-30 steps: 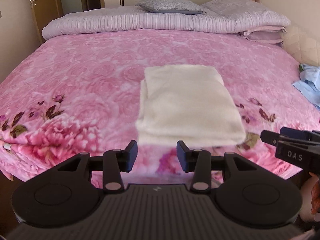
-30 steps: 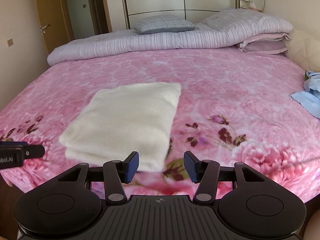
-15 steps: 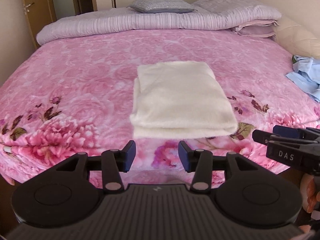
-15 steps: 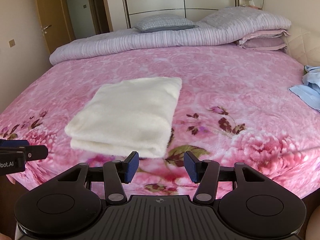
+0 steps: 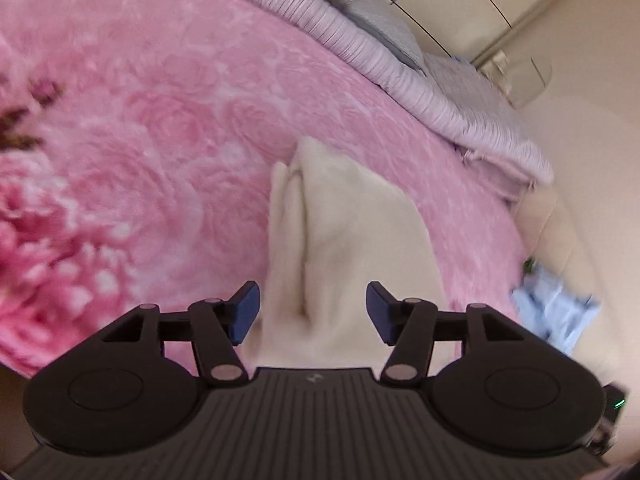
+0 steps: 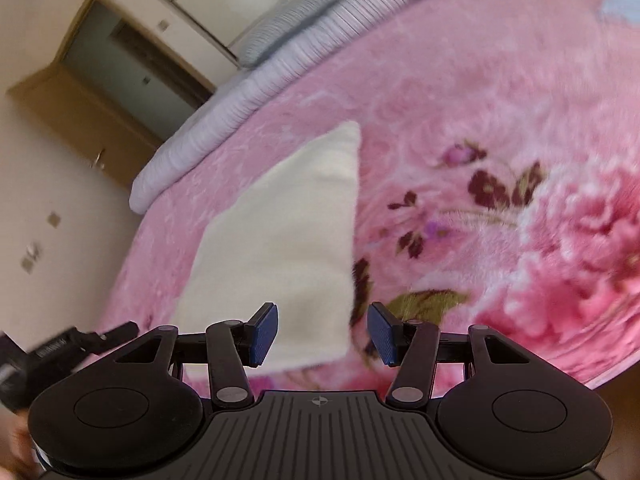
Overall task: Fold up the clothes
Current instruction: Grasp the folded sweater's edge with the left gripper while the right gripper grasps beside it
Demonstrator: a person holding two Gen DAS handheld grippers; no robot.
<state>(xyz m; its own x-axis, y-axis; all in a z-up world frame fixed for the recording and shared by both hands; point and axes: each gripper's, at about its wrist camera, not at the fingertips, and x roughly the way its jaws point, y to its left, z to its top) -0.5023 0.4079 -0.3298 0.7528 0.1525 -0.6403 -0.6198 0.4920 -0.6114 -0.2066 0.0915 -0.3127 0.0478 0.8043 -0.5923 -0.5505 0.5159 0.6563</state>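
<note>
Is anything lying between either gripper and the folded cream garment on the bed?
Nothing visible. The left gripper and the right gripper are both open, with only the near edge of the folded cream garment and bare pink blanket ahead of them.

A home bedroom is showing: a bed (image 5: 168, 128) wearing a pink floral blanket, pillows (image 5: 372, 36), a wooden door (image 6: 84, 120).

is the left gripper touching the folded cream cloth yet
Cannot tell. In the left wrist view the left gripper has open jaws framing the cream cloth, but blur hides any contact.
</note>
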